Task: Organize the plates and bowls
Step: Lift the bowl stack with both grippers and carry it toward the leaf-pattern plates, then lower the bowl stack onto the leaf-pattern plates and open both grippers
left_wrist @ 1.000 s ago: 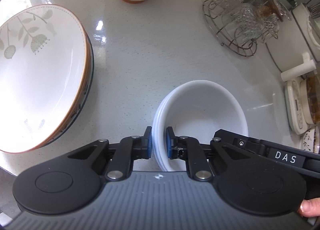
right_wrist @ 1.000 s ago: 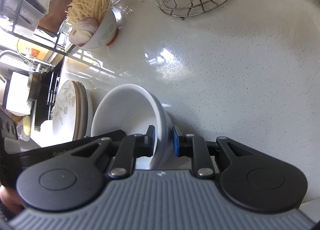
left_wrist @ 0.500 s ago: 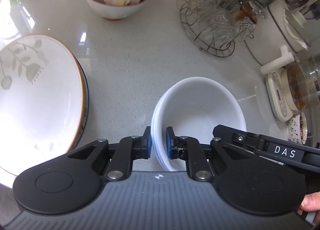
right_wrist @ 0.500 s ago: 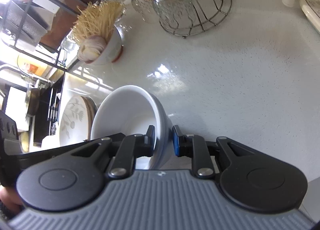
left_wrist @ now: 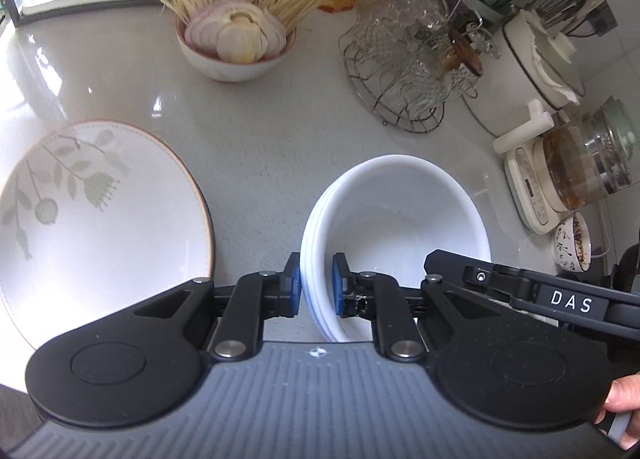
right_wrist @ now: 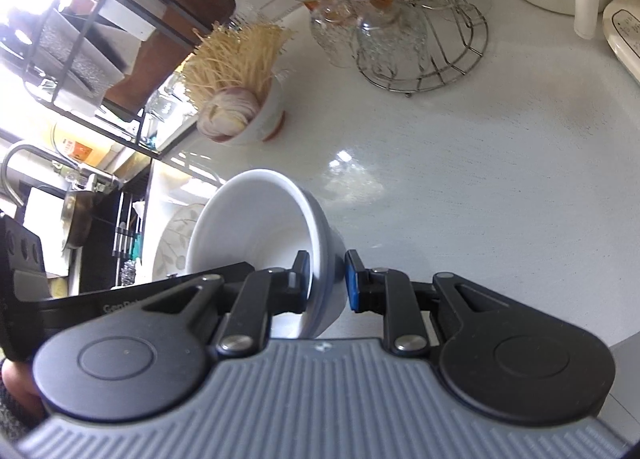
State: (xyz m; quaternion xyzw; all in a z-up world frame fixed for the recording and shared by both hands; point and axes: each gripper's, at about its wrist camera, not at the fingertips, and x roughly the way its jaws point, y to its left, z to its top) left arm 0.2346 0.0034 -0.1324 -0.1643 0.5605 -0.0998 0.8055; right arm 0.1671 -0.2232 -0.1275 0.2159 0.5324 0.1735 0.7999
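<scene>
Bowls (left_wrist: pixel 400 231), white and stacked one inside another, are held up over the surface (left_wrist: pixel 260 147) by both grippers. The left gripper (left_wrist: pixel 316 291) pinches the stack's near left rim, one blue pad outside and one inside. The right gripper (right_wrist: pixel 327 283) pinches the rim on the other side the same way, and from there the stack looks tipped on its side.

Just left of the bowls lie the leaf plates (left_wrist: pixel 100 227), with a strip of bare surface between the two edges. Ahead of the bowls the surface is open and shiny. Farther back stands a bowl of onion and noodles (left_wrist: pixel 236 39). A wire rack of glasses (left_wrist: pixel 412 71) sits back on the right. A kettle (left_wrist: pixel 576 167) and a small flowered cup (left_wrist: pixel 572 245) crowd the right edge, near the bowls.
</scene>
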